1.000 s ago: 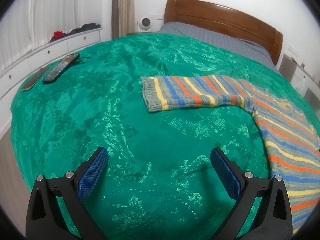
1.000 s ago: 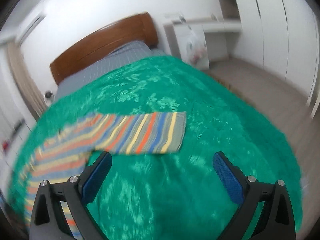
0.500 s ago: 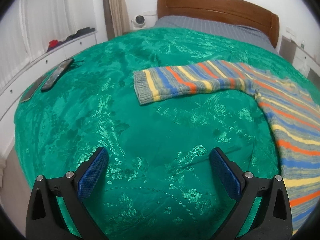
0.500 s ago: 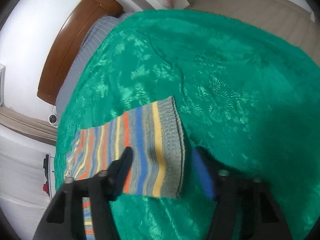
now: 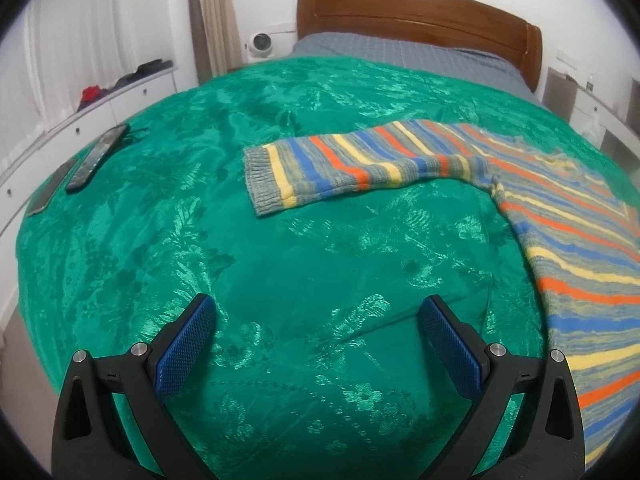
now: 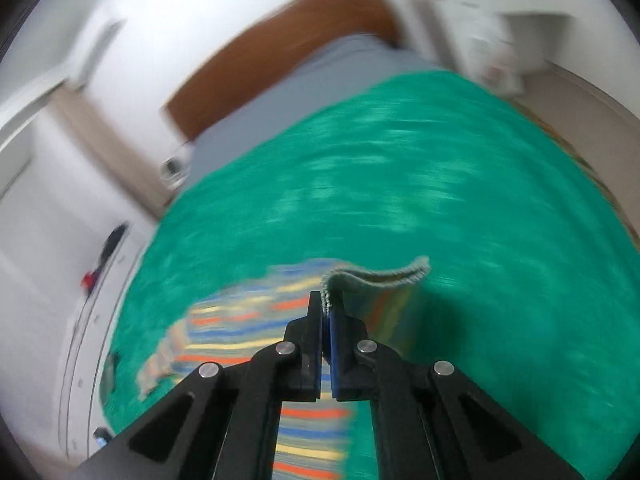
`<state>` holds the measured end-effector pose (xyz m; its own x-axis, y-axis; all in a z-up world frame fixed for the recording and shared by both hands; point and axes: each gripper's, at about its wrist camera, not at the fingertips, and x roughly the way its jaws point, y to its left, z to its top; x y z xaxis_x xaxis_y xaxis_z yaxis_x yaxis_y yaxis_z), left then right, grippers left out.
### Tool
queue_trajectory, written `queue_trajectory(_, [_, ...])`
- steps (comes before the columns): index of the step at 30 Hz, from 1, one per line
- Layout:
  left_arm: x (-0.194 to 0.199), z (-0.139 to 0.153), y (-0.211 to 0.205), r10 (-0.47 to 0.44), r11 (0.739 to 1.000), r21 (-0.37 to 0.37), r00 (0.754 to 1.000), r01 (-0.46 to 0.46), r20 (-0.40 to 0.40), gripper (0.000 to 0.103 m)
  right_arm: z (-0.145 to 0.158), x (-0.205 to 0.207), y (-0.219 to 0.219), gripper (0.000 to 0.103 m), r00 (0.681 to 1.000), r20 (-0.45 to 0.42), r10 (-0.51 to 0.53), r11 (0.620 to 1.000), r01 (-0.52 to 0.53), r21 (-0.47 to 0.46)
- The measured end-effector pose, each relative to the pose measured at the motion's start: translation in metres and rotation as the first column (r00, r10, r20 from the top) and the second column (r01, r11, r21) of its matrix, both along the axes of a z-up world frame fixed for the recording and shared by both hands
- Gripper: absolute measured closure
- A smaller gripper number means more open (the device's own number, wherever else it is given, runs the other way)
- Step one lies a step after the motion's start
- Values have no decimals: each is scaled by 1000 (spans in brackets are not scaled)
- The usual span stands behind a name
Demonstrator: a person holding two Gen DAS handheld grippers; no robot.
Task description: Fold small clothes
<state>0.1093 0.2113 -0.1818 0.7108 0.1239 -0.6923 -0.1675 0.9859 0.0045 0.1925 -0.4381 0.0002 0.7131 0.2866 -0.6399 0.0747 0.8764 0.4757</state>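
Observation:
A striped knit sweater (image 5: 568,240) in grey, blue, orange and yellow lies on the green bedspread (image 5: 280,280). Its one sleeve (image 5: 352,168) stretches flat to the left, cuff end free. My left gripper (image 5: 316,320) hovers open over bare bedspread, well short of that sleeve. In the blurred right wrist view, my right gripper (image 6: 326,308) is shut on the grey cuff (image 6: 376,276) of the other sleeve, which is lifted off the bed and hangs over the sweater's body (image 6: 240,320).
Two phones (image 5: 96,156) lie at the bedspread's left edge. White drawers (image 5: 120,100) with dark clothes on top run along the left wall. A wooden headboard (image 5: 420,12) and grey sheet (image 5: 400,52) are at the far end, with a small fan (image 5: 260,44) beside them.
My right gripper closed on the sleeve cuff and swung it up and to the left over the sweater. The left gripper stayed open, its view only shifting slightly.

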Motion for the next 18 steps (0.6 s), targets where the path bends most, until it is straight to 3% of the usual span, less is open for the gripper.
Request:
queue_trajectory(4, [0,0,15,34,998,-58,999,-35,-9,1,-6,56,108,99,984,-15,176,984,-176,5])
queue_trajectory(5, [1,-1,19,45,996,-79,999,-46,-14,1,-13,65,125,93,978,-23,206,978,-205,29])
queue_trajectory(8, [2,-4,31,72,988,-136,997,-75,-25,1,-45,89,163,59,956,-62,285,944,-269,190])
queue_trajectory(10, [1,-4,34,78,985,-153,997,-80,-22,1,-57,90,166,55,961,-46,271,938,-254,235])
queue_trajectory(12, [2,-4,34,75,985,-157,997,-77,-20,1,-64,76,156,52,965,-56,257,947,-240,215])
queue_trajectory(18, [2,-4,33,68,986,-151,997,-71,-23,1,-96,19,109,42,985,-121,127,991,-131,-25])
